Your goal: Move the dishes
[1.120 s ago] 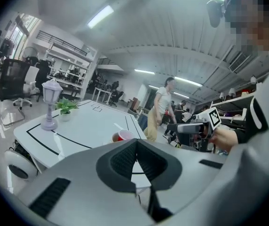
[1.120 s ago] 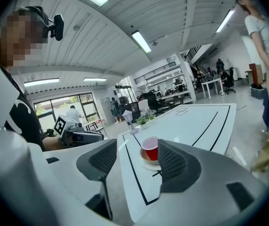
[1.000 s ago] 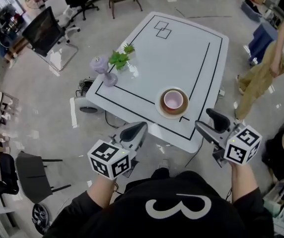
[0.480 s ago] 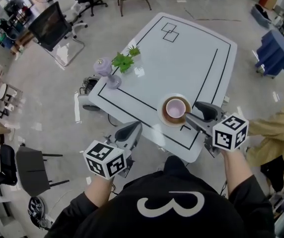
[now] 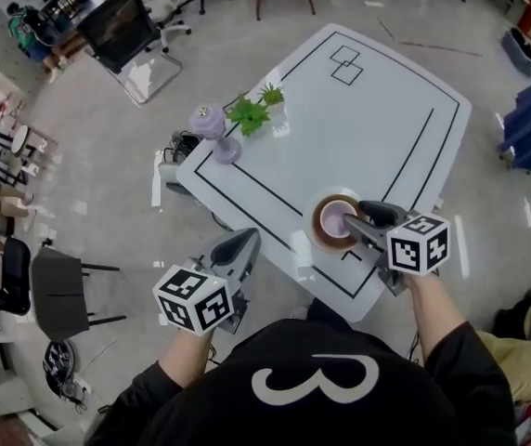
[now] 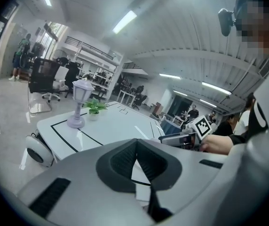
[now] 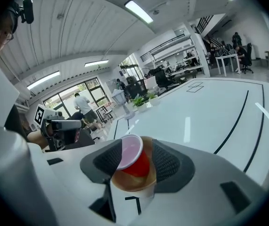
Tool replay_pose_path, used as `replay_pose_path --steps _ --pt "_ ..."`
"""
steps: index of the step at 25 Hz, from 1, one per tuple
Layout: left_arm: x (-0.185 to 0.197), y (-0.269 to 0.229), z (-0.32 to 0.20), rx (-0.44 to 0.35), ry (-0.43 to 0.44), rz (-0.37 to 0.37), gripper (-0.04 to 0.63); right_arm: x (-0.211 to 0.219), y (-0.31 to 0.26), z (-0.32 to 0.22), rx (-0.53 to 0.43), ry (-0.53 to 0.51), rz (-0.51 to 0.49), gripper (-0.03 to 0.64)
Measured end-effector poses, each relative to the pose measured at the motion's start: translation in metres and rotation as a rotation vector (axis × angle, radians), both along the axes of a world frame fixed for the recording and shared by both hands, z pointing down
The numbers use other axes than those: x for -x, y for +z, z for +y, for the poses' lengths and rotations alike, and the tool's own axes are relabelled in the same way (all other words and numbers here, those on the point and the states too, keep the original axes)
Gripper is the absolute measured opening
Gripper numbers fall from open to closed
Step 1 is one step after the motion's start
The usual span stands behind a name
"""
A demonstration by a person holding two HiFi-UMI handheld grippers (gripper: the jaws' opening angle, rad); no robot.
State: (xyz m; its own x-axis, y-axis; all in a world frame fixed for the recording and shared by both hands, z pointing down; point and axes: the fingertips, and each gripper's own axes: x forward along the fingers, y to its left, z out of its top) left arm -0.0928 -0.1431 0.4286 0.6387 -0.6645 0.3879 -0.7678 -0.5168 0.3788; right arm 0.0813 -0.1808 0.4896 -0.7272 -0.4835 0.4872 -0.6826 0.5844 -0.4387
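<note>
Two dishes sit stacked just right of centre in the head view, near the edge of the white table (image 5: 368, 119): a cup (image 5: 338, 219), pink inside and red outside, stands upright on a brown plate (image 5: 319, 231). The right gripper (image 5: 360, 223) reaches in from the lower right, tilted down, apparently so its jaws can flank the cup. Its jaws have just been closing and stand about half apart with the cup between them. One pad overlaps the rim, but plate shows beside the other, so I judge nothing is gripped yet. The left gripper (image 5: 238, 249) hangs off the table at lower left, probably waiting, with its jaws together and nothing between them.
</note>
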Motion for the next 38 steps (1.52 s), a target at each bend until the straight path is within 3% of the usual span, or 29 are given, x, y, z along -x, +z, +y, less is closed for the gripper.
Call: replay_pose_path --steps 12,24,32,38 --pt "0.007 0.004 0.000 0.017 -0.062 -0.002 0.002 0.008 0.014 -0.002 0.054 -0.023 -0.008 0.028" --pt "0.005 -0.003 -0.002 0.001 -0.044 -0.012 0.002 0.008 0.000 -0.005 0.026 -0.017 -0.022 0.026" --pt "-0.003 -0.013 -0.013 -0.019 -0.033 -0.003 0.002 -0.004 -0.055 -0.020 -0.072 -0.011 -0.059 0.026" --pt "-0.012 -0.014 -0.022 -0.024 -0.025 -0.002 0.002 -0.033 -0.083 -0.043 -0.135 0.052 -0.088 0.026"
